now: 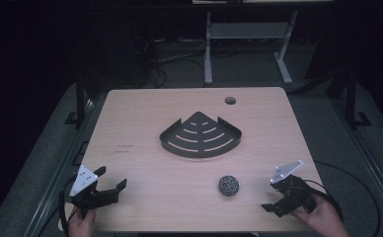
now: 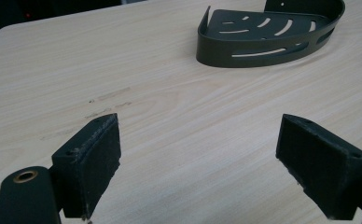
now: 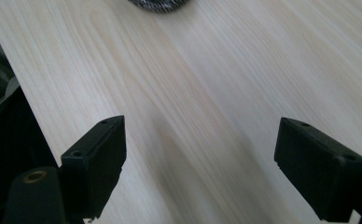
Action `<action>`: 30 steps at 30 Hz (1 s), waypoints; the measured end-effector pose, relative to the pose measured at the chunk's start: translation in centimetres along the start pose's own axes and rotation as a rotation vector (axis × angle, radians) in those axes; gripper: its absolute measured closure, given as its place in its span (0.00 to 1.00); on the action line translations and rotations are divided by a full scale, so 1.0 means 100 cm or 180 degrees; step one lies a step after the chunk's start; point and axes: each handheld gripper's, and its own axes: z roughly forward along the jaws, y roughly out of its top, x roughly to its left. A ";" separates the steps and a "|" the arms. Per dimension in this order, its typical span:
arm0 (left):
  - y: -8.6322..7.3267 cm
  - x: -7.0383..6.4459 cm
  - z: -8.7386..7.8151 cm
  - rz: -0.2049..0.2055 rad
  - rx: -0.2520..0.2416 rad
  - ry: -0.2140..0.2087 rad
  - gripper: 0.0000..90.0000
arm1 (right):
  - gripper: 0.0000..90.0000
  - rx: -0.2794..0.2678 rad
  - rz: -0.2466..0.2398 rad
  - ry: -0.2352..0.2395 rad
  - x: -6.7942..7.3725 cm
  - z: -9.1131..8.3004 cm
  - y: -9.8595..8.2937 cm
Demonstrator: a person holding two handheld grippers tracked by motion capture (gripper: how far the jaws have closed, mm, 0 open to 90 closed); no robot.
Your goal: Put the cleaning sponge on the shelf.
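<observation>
Holding both tools idle: my left gripper [image 1: 111, 178] & right gripper [image 1: 270, 194] gaped wide, empty. Steel scourer ball [image 1: 228, 185] sat near right gripper, in front of slotted corner caddy [image 1: 201, 136].

My black gripper [image 1: 111, 177] faces a dark grey slotted rack [image 1: 201, 136]; at four o'clock, a black-and-white speckled ball [image 1: 228, 185] on pale wood-grain table [image 1: 145, 163].

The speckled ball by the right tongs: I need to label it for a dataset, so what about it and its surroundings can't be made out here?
- Speckled ball, high view: too small to tell its material or surface texture.
- Same ball, right gripper view: cut off by the top edge and blurred.
- Dark corner tray, left gripper view: its far end is cut by the top edge.
- Faint marks on the table, high view: too small to read.
</observation>
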 end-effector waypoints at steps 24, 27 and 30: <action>0.001 0.002 -0.002 -0.0003 -0.0026 0.0005 0.15 | 0.18 0.0157 -0.0416 0.0116 0.014 0.017 0.057; 0.000 0.002 -0.003 -0.0002 -0.0028 0.0012 0.15 | 0.17 0.0189 -0.0474 0.0128 0.014 0.020 0.065; 0.000 0.003 -0.003 -0.0018 -0.0043 0.0014 0.15 | 0.17 0.0194 -0.0483 0.0135 0.013 0.022 0.068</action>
